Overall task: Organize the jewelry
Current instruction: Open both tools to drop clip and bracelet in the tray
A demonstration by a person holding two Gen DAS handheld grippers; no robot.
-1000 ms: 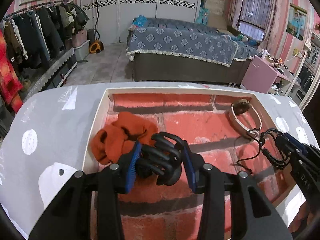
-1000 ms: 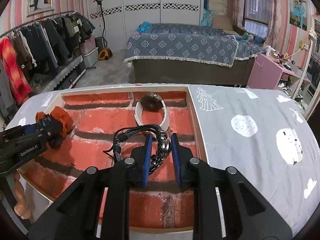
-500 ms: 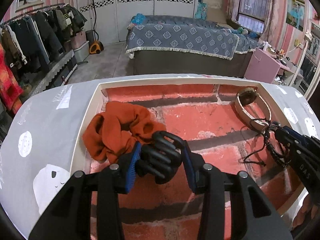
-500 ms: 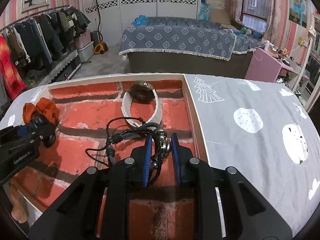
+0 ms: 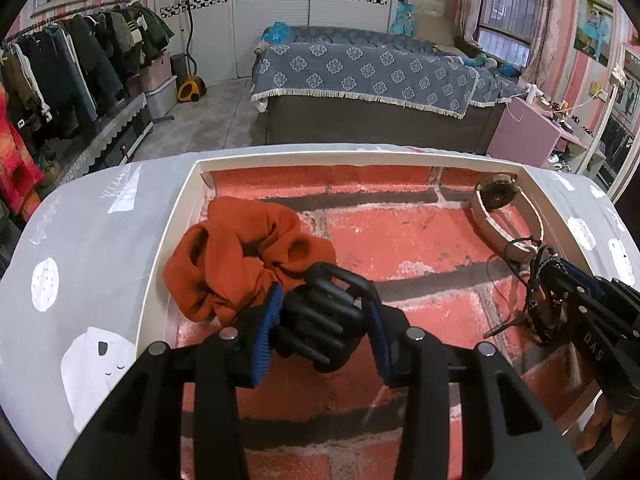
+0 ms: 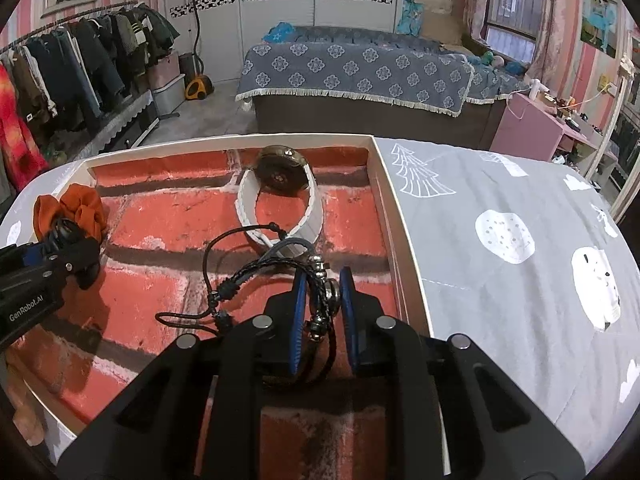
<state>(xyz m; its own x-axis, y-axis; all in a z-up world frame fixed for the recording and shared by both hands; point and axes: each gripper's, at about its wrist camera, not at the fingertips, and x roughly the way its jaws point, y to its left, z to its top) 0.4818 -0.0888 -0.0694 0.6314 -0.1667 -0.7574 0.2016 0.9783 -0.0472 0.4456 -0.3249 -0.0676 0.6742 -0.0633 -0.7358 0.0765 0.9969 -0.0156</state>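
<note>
A shallow white-walled tray [image 5: 168, 248] with a red brick-pattern floor lies on the grey table. My left gripper [image 5: 324, 304] is shut on a black claw hair clip [image 5: 324, 320], low over the tray beside an orange scrunchie [image 5: 236, 256]. My right gripper [image 6: 322, 300] is shut on a black braided cord bracelet [image 6: 256, 276] with metal beads, low over the tray near its right wall. A white-strap watch [image 6: 280, 196] lies at the tray's back right, also in the left wrist view [image 5: 500, 208]. The right gripper shows in the left wrist view [image 5: 560, 292].
The grey cloth with white prints [image 6: 520, 264] covers the table around the tray [image 6: 396, 216]. A bed [image 6: 360, 76], a clothes rack [image 6: 60, 72] and a pink cabinet [image 6: 532, 124] stand beyond the table.
Both grippers have moved lower and forward over the tray with their items held. The bracelet's cords now trail on the tray floor close to the watch. The clip sits closer to the scrunchie.
</note>
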